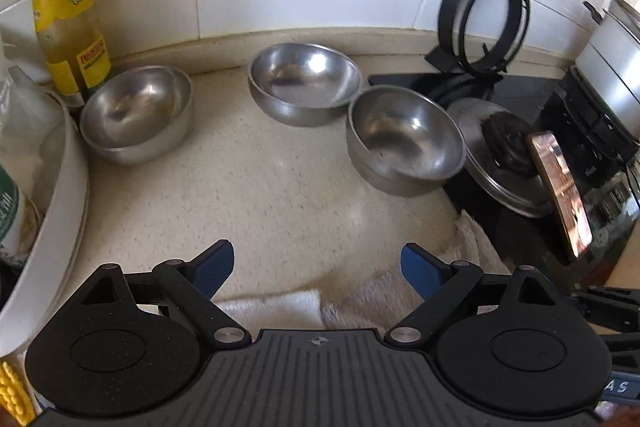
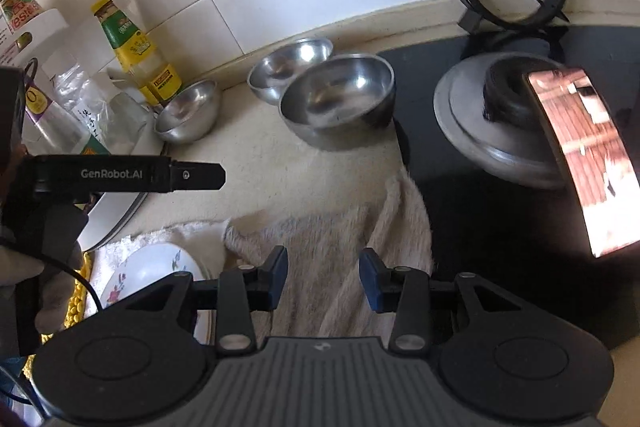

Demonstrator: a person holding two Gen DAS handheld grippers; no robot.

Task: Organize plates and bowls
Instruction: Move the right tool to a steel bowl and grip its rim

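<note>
Three steel bowls stand on the beige counter: a left bowl (image 1: pixel 138 113) by the sauce bottle, a back bowl (image 1: pixel 304 83) near the wall, and a right bowl (image 1: pixel 404 139) at the stove's edge. The same bowls show in the right wrist view: left bowl (image 2: pixel 190 111), back bowl (image 2: pixel 290 65), right bowl (image 2: pixel 338 99). A white floral plate (image 2: pixel 152 275) lies low at the left. My left gripper (image 1: pixel 318 267) is open and empty, short of the bowls. My right gripper (image 2: pixel 323 277) is open and empty above a towel (image 2: pixel 340 247). The left gripper's body (image 2: pixel 120 175) reaches in from the left.
A sauce bottle (image 1: pixel 66 11) stands at the back left beside a white tray rim (image 1: pixel 68 187). On the black stove (image 2: pixel 500 219) lie a steel pot lid (image 2: pixel 492 131), a phone (image 2: pixel 588 155) and a burner ring (image 1: pixel 484 23) leaning on the tiled wall.
</note>
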